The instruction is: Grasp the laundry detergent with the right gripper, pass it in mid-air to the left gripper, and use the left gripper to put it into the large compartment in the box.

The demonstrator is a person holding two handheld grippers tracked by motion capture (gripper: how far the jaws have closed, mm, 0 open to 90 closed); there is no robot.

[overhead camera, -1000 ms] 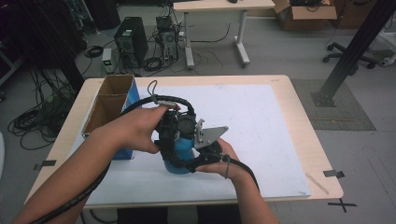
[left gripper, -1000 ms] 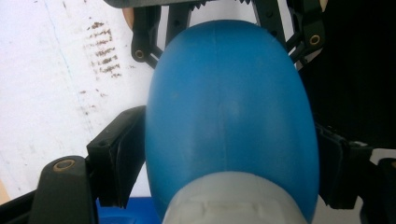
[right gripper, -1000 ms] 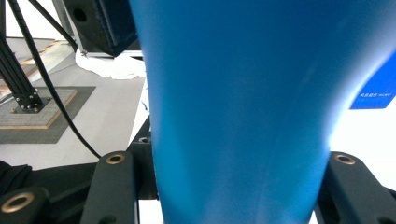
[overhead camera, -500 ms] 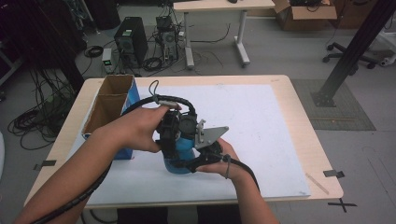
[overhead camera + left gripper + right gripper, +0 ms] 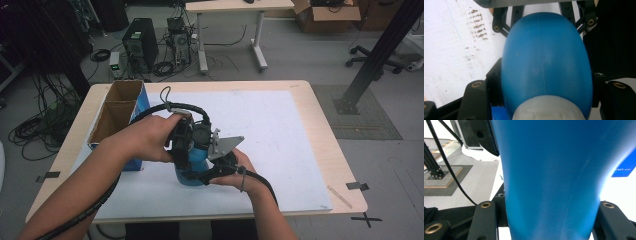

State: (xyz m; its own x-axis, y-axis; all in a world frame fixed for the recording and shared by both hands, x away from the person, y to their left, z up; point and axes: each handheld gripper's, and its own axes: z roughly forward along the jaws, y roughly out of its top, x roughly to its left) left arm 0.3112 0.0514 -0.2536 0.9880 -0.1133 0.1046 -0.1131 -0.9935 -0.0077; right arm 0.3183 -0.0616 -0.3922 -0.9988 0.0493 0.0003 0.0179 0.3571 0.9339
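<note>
Blue bottle (image 5: 192,162), centre of the high view, is pinched by both: left gripper (image 5: 186,142), jaws just closed near the white cap (image 5: 549,108), right gripper (image 5: 217,167) on the body. Opposing pulls could let the smooth plastic slip.

Both forearms come in from the bottom and meet mid-table, left gripper (image 5: 186,142) up top with jaws that just finished closing, right gripper (image 5: 212,167) lower, clamped tight (each one gripping the same blue bottle (image 5: 195,160)).
</note>
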